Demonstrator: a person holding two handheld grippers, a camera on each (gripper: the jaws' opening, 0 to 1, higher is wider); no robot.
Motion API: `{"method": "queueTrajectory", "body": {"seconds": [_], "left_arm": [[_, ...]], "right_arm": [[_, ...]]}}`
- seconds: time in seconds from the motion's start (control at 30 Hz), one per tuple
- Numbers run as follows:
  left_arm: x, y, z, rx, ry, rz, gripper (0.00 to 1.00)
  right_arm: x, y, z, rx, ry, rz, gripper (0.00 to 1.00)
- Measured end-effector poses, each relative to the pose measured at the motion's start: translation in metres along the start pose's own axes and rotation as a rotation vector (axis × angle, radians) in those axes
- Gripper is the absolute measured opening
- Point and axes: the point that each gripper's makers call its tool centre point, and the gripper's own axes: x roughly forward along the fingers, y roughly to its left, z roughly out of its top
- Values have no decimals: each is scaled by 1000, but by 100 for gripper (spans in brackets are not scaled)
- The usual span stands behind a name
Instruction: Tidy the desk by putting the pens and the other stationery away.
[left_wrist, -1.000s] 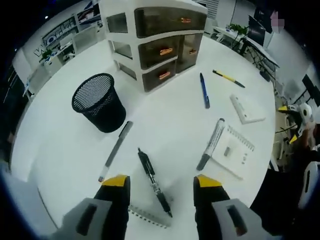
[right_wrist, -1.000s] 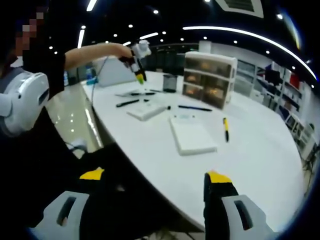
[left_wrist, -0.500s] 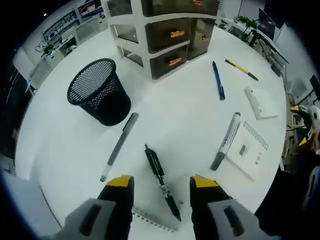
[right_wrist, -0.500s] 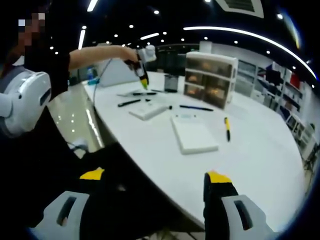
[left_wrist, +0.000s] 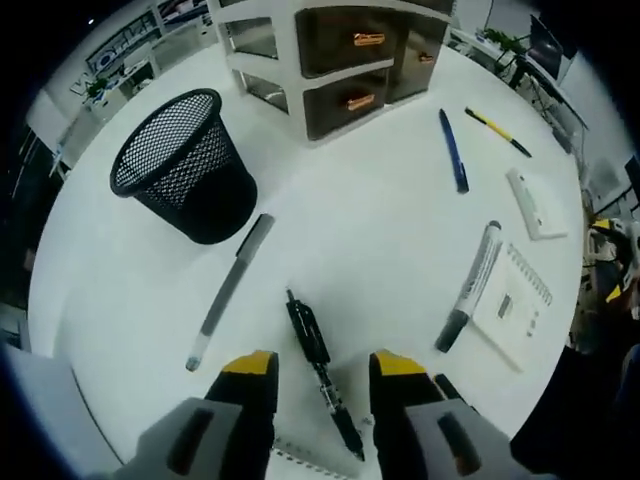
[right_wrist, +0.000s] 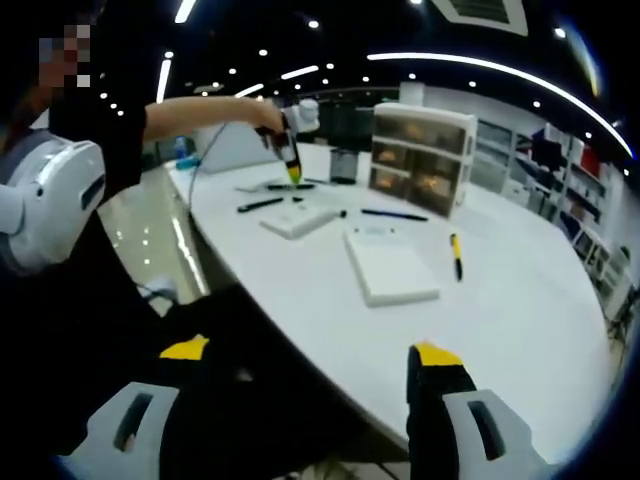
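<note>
My left gripper (left_wrist: 322, 363) hangs open low over the white desk, its yellow-tipped jaws either side of a black pen (left_wrist: 312, 343) without touching it. A grey pen (left_wrist: 228, 291) lies to the left, near a black mesh pen cup (left_wrist: 180, 176). A blue pen (left_wrist: 453, 150), a yellow-black pen (left_wrist: 502, 133) and a marker (left_wrist: 470, 288) lying partly on a notepad (left_wrist: 518, 308) sit to the right. My right gripper (right_wrist: 310, 351) is open and holds nothing, off the desk's near edge. From there the left gripper (right_wrist: 290, 160) shows in a person's hand over the far end.
A drawer unit (left_wrist: 350, 60) stands behind the cup. A white box (left_wrist: 537, 203) lies by the notepad, and a spiral-bound pad (left_wrist: 300, 458) sits under my left jaws. In the right gripper view a white notebook (right_wrist: 390, 268) and the yellow-black pen (right_wrist: 456, 255) lie mid-desk.
My left gripper has come lower and forward over the black pen, and its jaws have narrowed a little. The right gripper has stayed still.
</note>
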Motion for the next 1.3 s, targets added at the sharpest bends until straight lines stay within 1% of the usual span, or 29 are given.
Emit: {"method": "queueTrajectory", "body": {"seconds": [0.07,0.17,0.4,0.57,0.67,0.77,0.9,1.07,1.13,1.17,1.23,1.3], "left_arm": [[3,0,0,6,5,1,35],[6,-2,0,2,7,-11,30],[9,-4,1,-12,3,-27,28],[12,-2,1,-12,7,-27,28],[14,-1,0,-18,7,-29,26],[15,4,2,-19,5,-22,24],[15,7,2,-29,2,-9,21],[15,11,3,-27,-1,12,19],[15,10,3,-23,-2,21,19],[15,9,3,-15,-3,26,17],[15,3,2,-8,-6,15,14],[15,2,2,-1,-10,18,14]], "right_arm": [[0,0,-1,1,2,-2,75],[-2,-1,-1,0,1,-7,75],[-5,-1,-1,1,-2,-16,75],[-6,-2,0,2,-8,-21,74],[-6,-2,1,3,-10,-22,74],[-6,-1,0,4,-10,-21,74],[-6,-1,0,5,-11,-21,74],[-6,-1,1,6,-15,-22,74],[-6,-1,1,8,-17,-21,74],[-5,-1,1,9,-17,-21,74],[-4,0,1,7,-16,-21,74],[-4,1,3,6,-19,-19,74]]}}
